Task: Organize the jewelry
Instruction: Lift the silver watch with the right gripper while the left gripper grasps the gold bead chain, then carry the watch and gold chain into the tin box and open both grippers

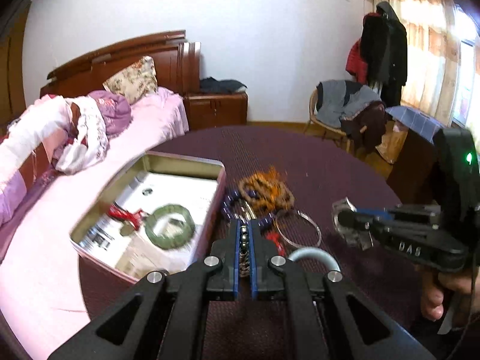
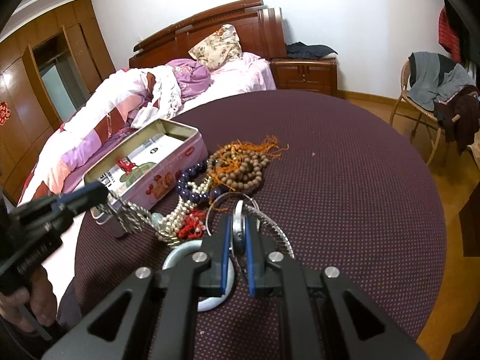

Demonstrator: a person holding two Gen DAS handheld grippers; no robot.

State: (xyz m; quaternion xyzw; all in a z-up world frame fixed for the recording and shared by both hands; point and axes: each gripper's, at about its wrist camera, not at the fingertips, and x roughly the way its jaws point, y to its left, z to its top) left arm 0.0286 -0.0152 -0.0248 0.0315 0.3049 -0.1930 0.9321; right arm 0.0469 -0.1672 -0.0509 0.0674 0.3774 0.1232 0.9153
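Left gripper (image 1: 245, 234) clenched on silver chain (image 1: 244, 240), centre of frame; in right wrist view chain (image 2: 132, 216) dangles beside pink tin (image 2: 168, 177) at left.

Right gripper (image 2: 238, 234) clamped on silver watch (image 2: 239, 225), lower centre.

Remaining jewelry pile (image 2: 210, 186) on desk (image 2: 345, 180), touching tin.

Risks, judged:
- chain tail snagging pearl strand (image 2: 180, 213), dragging pile
- chain catching tin rim, spilling outside
- watch slipping from narrow pinch
- grippers colliding over tin

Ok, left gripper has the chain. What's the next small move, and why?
Probably swing the left gripper left over the open tin and release. It is shut on the chain, which hangs beside the tin, not in it.
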